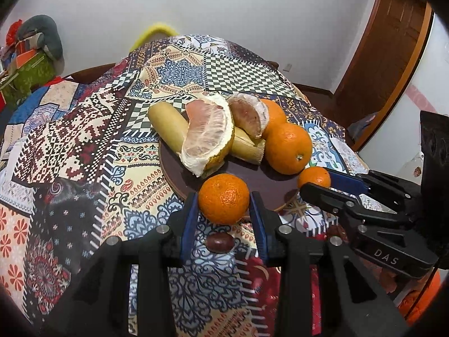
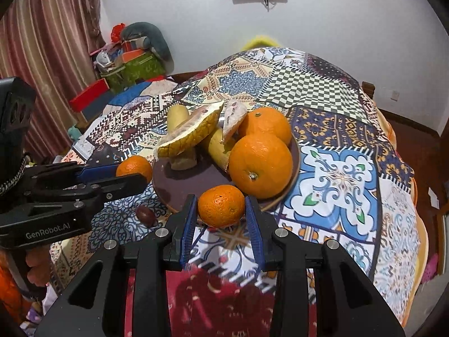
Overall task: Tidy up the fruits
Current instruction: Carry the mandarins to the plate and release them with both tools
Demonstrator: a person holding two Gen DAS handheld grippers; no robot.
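A dark round plate (image 1: pixel 252 182) (image 2: pixel 185 179) holds two large oranges (image 1: pixel 289 148) (image 2: pixel 261 165), pomelo pieces (image 1: pixel 207 134) (image 2: pixel 190 134) and pale sugarcane sticks (image 1: pixel 167 126) (image 2: pixel 178 116). My left gripper (image 1: pixel 224 199) is shut on a mandarin (image 1: pixel 224 199) at the plate's near edge; it also shows in the right wrist view (image 2: pixel 134 168). My right gripper (image 2: pixel 221 206) is shut on a second mandarin (image 2: pixel 221 206) at the plate's near right edge, also seen in the left wrist view (image 1: pixel 314 178). A brown date (image 1: pixel 220 243) (image 2: pixel 146 214) lies on the cloth.
A patchwork tablecloth (image 1: pixel 84 140) (image 2: pixel 336 179) covers the round table. Boxes and a cushion (image 2: pixel 134 56) are piled at the back left, a wooden door (image 1: pixel 393 42) stands at the right.
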